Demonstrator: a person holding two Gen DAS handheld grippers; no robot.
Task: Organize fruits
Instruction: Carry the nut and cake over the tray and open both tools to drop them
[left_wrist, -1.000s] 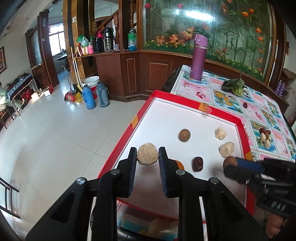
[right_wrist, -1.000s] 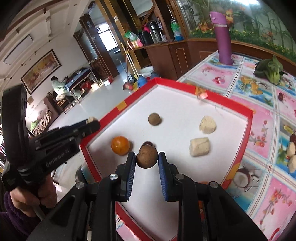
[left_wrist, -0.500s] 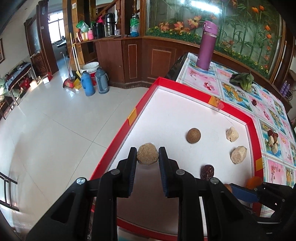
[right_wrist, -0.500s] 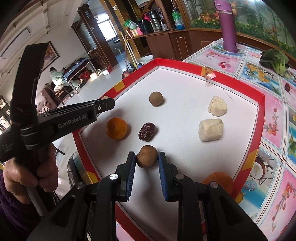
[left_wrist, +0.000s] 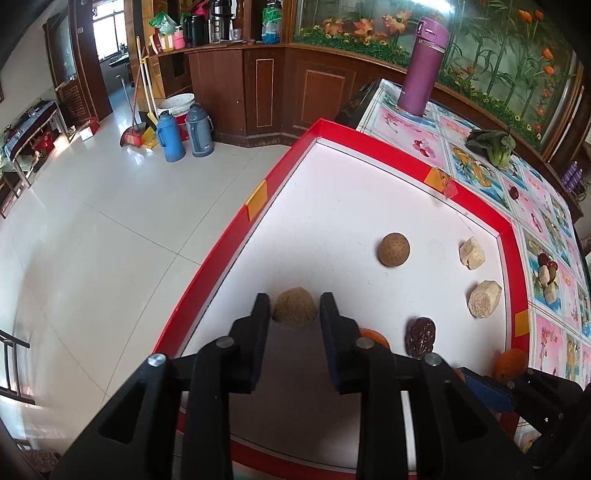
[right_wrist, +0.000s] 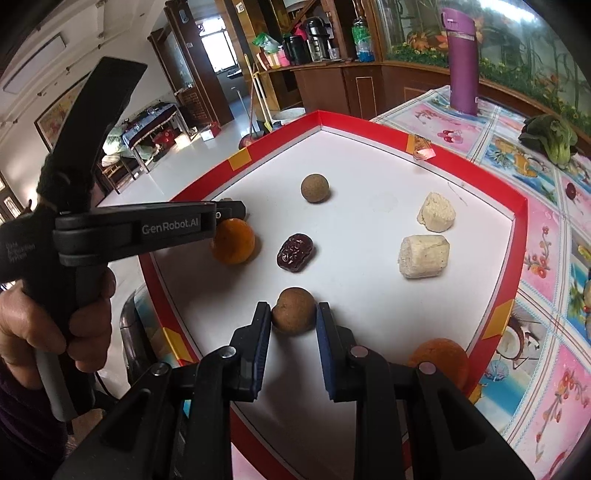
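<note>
Two grippers work over the red-rimmed white tray (right_wrist: 515, 229), each with fruit between its fingers. The left gripper (left_wrist: 294, 313) has its fingers spread slightly wider than the rough tan lump (left_wrist: 295, 307), which sits on the tray floor near the tray's left rim; a narrow gap shows on either side, so it is bracketed rather than squeezed. The right gripper (right_wrist: 293, 314) pinches the smooth brown fruit (right_wrist: 294, 310) near the tray's front rim, both pads touching it (whether it rests on the floor or is lifted I cannot tell).

Elsewhere in the tray, all placed relative to the dark red date (right_wrist: 294, 252) at its middle: an orange (right_wrist: 232, 240) just to the date's left, partly behind the left gripper's arm; a brown ball (right_wrist: 314, 188) beyond the date; two pale chunks (right_wrist: 424, 256) to the date's right, one behind the other. A second orange (right_wrist: 439, 358) lies at the tray's near right rim, well apart from the date. A hand (right_wrist: 48, 325) grips the left gripper's handle. A purple flask (right_wrist: 462, 61) stands on the table beyond the tray.
</note>
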